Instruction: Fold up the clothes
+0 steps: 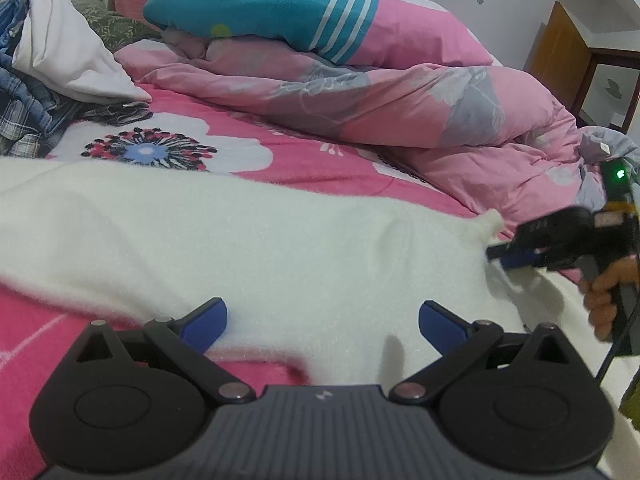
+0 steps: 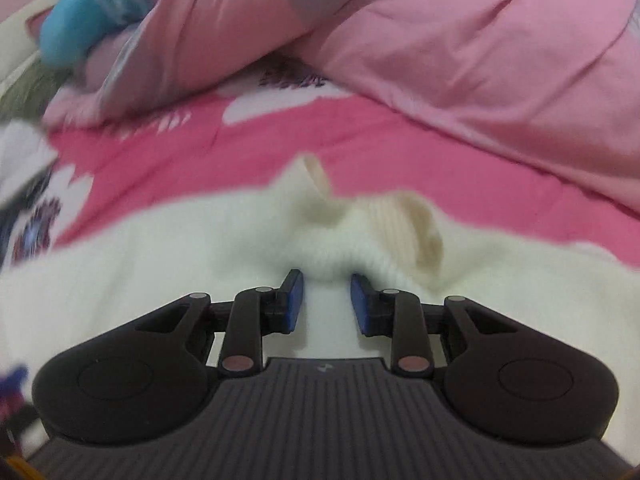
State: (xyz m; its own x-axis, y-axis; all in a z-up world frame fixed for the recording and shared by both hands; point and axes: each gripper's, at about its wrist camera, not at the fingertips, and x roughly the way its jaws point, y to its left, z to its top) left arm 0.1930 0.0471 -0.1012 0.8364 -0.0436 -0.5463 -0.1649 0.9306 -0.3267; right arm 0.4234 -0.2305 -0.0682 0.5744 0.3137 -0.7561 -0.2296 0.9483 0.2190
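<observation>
Bed (image 1: pixel 304 160) in a pink flowered sheet, with a crumpled pink duvet (image 1: pixel 420 108) behind, carrying the white fuzzy garment (image 1: pixel 240 240) spread across its front; right gripper (image 2: pixel 327 294), fingers pinching a bunched fold of it; left gripper (image 1: pixel 322 320), fingers spread above it.

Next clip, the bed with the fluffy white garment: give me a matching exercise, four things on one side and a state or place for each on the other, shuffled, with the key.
Things:
1. left gripper
2. right gripper
3. white garment
4. pile of clothes

States or places:
A. spread across the pink flowered sheet
B. heaped at the far left of the bed
C. open, nothing between its fingers
D. closed on a bunched fold of white cloth

Pairs: 1-C, 2-D, 3-A, 4-B
</observation>
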